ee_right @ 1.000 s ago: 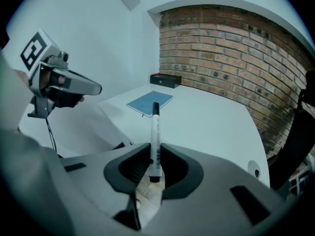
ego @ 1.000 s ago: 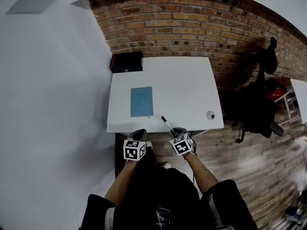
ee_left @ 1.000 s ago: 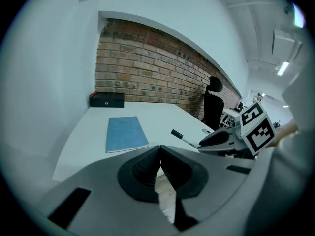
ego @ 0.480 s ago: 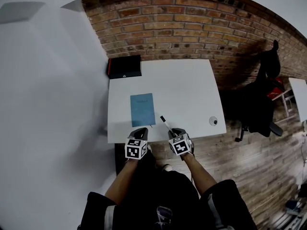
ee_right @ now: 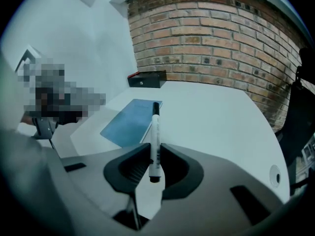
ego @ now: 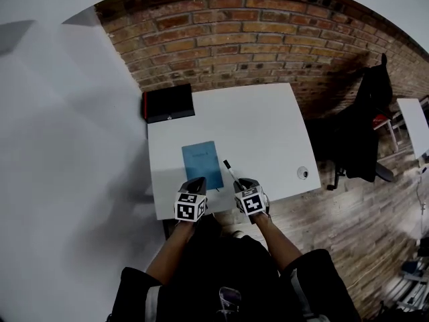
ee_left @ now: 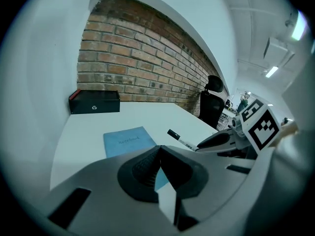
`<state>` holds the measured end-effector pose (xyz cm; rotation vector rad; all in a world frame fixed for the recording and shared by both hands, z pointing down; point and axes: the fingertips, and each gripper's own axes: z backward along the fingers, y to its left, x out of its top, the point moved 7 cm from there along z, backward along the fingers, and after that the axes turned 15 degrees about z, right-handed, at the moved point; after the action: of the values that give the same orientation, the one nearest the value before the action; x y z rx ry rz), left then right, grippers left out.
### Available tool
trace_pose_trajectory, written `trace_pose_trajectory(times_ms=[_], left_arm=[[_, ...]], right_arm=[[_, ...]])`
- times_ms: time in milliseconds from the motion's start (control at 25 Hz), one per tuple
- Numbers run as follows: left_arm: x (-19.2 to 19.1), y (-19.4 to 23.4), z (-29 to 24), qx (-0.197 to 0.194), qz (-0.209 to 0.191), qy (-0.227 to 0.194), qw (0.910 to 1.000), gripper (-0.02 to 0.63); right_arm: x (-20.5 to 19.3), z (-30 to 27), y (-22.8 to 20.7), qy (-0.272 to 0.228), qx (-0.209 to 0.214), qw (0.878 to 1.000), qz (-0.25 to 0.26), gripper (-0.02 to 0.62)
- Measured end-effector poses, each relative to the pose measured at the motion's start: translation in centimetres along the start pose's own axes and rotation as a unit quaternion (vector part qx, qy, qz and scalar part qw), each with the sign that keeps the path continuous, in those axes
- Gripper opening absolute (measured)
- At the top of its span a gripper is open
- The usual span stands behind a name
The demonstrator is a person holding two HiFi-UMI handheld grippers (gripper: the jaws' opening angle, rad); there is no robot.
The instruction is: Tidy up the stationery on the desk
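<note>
A white marker with a black cap (ego: pixel 231 173) sticks forward out of my right gripper (ego: pixel 245 184), which is shut on its rear end (ee_right: pixel 155 146). The capped tip hangs over the near right corner of a blue notebook (ego: pixel 202 163) that lies flat on the white desk (ego: pixel 268 126). My left gripper (ego: pixel 195 184) is shut with nothing in it (ee_left: pixel 159 152), at the desk's front edge just short of the notebook (ee_left: pixel 129 140). In the left gripper view the marker (ee_left: pixel 183 141) and the right gripper (ee_left: pixel 224 140) show to the right.
A black box (ego: pixel 169 102) sits at the desk's back left corner against the brick wall. A small round fitting (ego: pixel 303 172) is set into the desk near its front right corner. A dark office chair (ego: pixel 362 133) stands right of the desk on the wooden floor.
Both grippers have come forward from below the desk's front edge to over it, nearer the notebook. The marker stays in the right gripper. The desk now sits lower in the head view.
</note>
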<state>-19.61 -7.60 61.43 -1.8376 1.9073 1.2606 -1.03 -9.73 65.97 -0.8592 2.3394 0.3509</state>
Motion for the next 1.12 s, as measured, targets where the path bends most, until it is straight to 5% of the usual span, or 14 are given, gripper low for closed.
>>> trace_pose_trajectory(times_ms=[520, 1120], left_arm=[[1.3, 4.2, -1.5, -0.029, -0.002, 0.032, 0.9991, 0.015], [2.8, 6.3, -4.9, -0.004, 0.017, 0.046, 0.9988, 0.015]], right_arm=[[1.4, -3.3, -0.6, -0.007, 0.004, 0.98, -0.198, 0.078], [2.7, -8.2, -1.9, -0.012, 0.079, 0.961, -0.265, 0.078]])
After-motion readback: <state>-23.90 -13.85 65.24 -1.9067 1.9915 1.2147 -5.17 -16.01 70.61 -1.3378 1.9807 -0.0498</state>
